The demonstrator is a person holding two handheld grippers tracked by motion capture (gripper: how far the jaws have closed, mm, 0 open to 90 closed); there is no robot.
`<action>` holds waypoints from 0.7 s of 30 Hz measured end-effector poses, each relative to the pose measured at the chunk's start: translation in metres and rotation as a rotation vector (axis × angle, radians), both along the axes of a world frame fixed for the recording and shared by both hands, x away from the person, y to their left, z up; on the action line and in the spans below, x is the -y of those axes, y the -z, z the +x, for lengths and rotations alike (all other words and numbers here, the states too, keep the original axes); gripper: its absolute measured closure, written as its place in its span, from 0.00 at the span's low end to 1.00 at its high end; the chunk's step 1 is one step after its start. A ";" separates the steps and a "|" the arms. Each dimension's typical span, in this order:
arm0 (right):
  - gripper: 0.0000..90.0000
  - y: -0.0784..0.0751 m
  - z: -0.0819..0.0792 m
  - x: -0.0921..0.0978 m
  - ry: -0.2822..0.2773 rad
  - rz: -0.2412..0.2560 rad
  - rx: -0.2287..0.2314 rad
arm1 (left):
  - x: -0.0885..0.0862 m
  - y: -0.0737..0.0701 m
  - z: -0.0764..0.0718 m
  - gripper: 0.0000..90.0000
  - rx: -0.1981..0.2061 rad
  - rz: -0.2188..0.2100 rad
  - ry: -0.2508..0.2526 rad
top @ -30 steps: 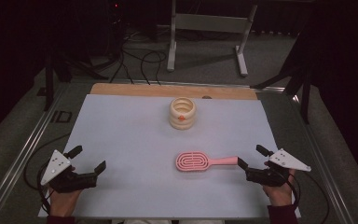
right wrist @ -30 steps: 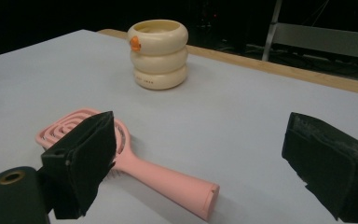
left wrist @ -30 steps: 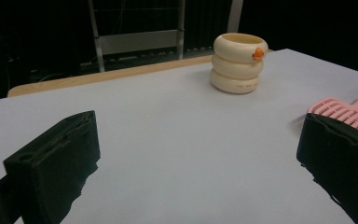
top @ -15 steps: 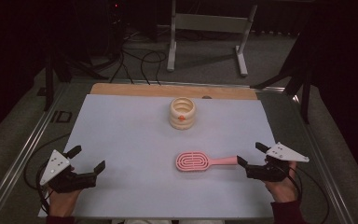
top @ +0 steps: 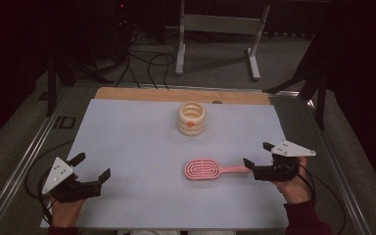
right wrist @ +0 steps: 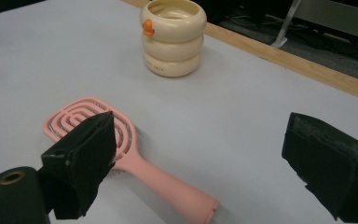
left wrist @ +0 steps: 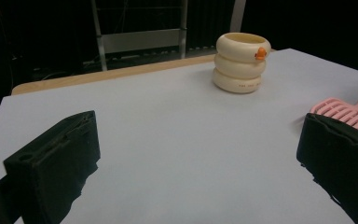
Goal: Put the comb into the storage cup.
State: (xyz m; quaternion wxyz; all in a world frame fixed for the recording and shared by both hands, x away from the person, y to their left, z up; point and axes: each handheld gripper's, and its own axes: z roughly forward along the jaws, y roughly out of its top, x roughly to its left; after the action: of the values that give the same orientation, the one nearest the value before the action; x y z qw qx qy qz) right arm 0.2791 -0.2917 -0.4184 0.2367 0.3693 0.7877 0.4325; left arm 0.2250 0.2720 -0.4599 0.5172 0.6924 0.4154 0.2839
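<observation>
A pink hairbrush (top: 203,169) lies flat on the white table sheet (top: 137,147), handle pointing right. My right gripper (top: 257,154) is open at the handle's end. In the right gripper view, the brush handle (right wrist: 168,182) runs in between the spread jaws of the right gripper (right wrist: 200,126), and the left jaw hides part of the brush head. A cream ringed cup (top: 191,119) with an orange mark stands upright farther back. My left gripper (top: 93,166) rests open near the front left with nothing in it. In its own view, the left gripper (left wrist: 198,126) faces the cup (left wrist: 241,63) and the brush (left wrist: 342,112).
A wooden strip (top: 176,94) borders the far edge of the sheet. Metal rails (top: 24,161) run along both table sides. Beyond the table are a stand's legs (top: 215,29) and floor cables (top: 142,63). The cup (right wrist: 173,37) stands well behind the brush.
My right gripper has moved forward and left, up to the end of the brush handle. The left gripper, the brush and the cup have stayed put.
</observation>
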 end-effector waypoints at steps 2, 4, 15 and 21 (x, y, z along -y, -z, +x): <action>0.11 -0.001 0.003 -0.003 -0.009 -0.010 -0.009 | 0.000 0.000 0.000 0.00 -0.002 0.001 -0.001; 0.11 -0.001 0.006 -0.005 -0.019 -0.019 -0.018 | 0.000 0.000 0.000 0.00 -0.002 -0.001 -0.002; 0.11 0.004 0.028 -0.025 -0.098 -0.142 -0.093 | 0.000 0.001 0.000 0.00 -0.003 -0.001 -0.004; 0.11 0.006 0.035 -0.035 -0.133 -0.184 -0.113 | 0.000 0.001 0.001 0.00 -0.003 -0.002 -0.002</action>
State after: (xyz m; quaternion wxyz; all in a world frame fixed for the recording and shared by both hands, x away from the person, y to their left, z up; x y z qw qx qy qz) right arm 0.3137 -0.2569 -0.4243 0.1957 0.3168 0.8589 0.3516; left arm 0.2257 0.2719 -0.4610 0.5167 0.6920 0.4173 0.2829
